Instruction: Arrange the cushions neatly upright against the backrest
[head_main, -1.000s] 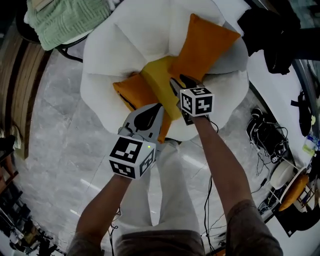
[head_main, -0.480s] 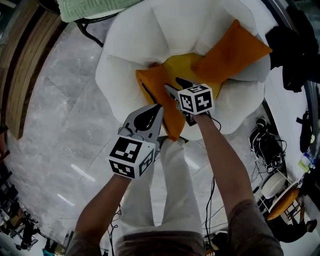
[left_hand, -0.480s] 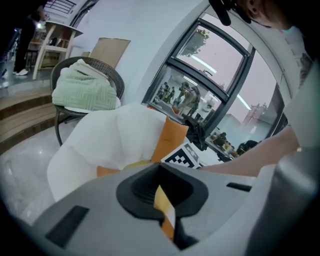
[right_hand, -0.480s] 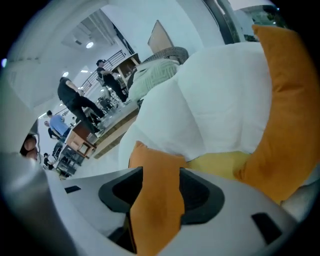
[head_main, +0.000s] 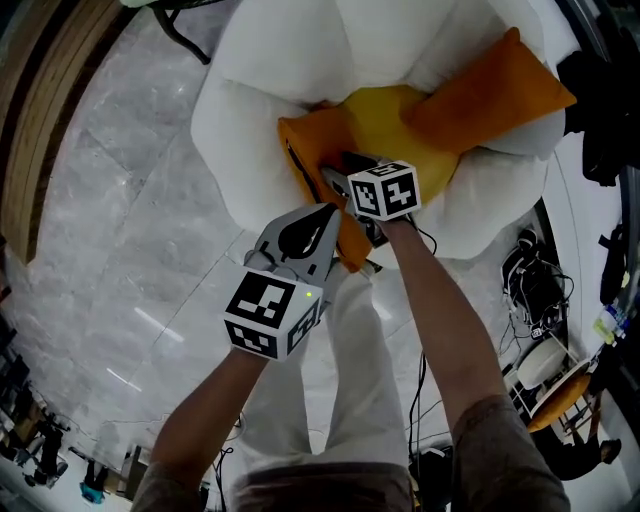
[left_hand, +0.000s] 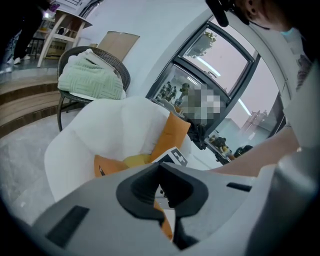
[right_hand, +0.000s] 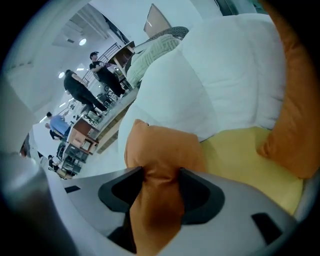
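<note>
A white, petal-shaped armchair (head_main: 250, 110) holds three cushions. The near orange cushion (head_main: 305, 165) stands on edge at the seat's front left, and its corner (right_hand: 160, 145) is bunched between the pads of my right gripper (head_main: 338, 172), whose jaws are opening. A yellow cushion (head_main: 385, 110) lies flat behind it. A second orange cushion (head_main: 495, 85) leans against the backrest at the right. My left gripper (head_main: 322, 215) hangs shut and holds nothing, just in front of the chair's edge, below the near cushion.
A dark wicker chair with a green towel (left_hand: 90, 77) stands behind the armchair. Cables and bowls (head_main: 535, 290) lie on the floor at the right. A wooden step (head_main: 40, 130) runs along the left. People (right_hand: 82, 90) stand far off.
The near orange cushion has been pulled from lying flat to standing on edge at the seat's front. The view has shifted, so the chair sits higher and further right.
</note>
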